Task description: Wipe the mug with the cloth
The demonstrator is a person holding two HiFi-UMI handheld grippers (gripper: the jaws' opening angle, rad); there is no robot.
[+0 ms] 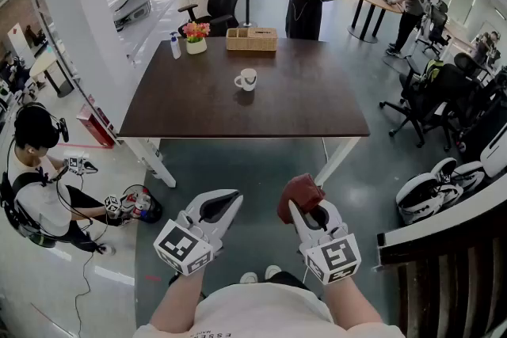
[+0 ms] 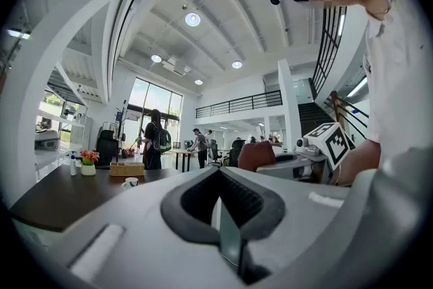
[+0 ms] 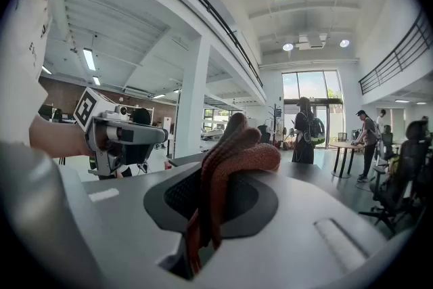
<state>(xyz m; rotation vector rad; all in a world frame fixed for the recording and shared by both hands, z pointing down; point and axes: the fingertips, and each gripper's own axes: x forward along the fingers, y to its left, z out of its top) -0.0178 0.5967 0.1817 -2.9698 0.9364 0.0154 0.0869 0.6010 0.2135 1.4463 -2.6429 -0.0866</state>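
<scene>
A white mug (image 1: pixel 246 79) stands near the middle of the dark brown table (image 1: pixel 301 111), far ahead of both grippers; the left gripper view shows the mug (image 2: pixel 130 181) small at the left. My right gripper (image 1: pixel 303 206) is shut on a bunched red-brown cloth (image 1: pixel 299 191), held in front of my body short of the table's near edge. In the right gripper view the cloth (image 3: pixel 233 152) bulges out between the jaws. My left gripper (image 1: pixel 221 207) hovers beside it with its jaws together and nothing between them.
At the table's far edge stand a wicker basket (image 1: pixel 252 39), a flower pot (image 1: pixel 196 36) and a spray bottle (image 1: pixel 175 46). A person crouches on the floor at the left (image 1: pixel 36 170). Office chairs (image 1: pixel 432 95) stand to the right, and people stand beyond the table.
</scene>
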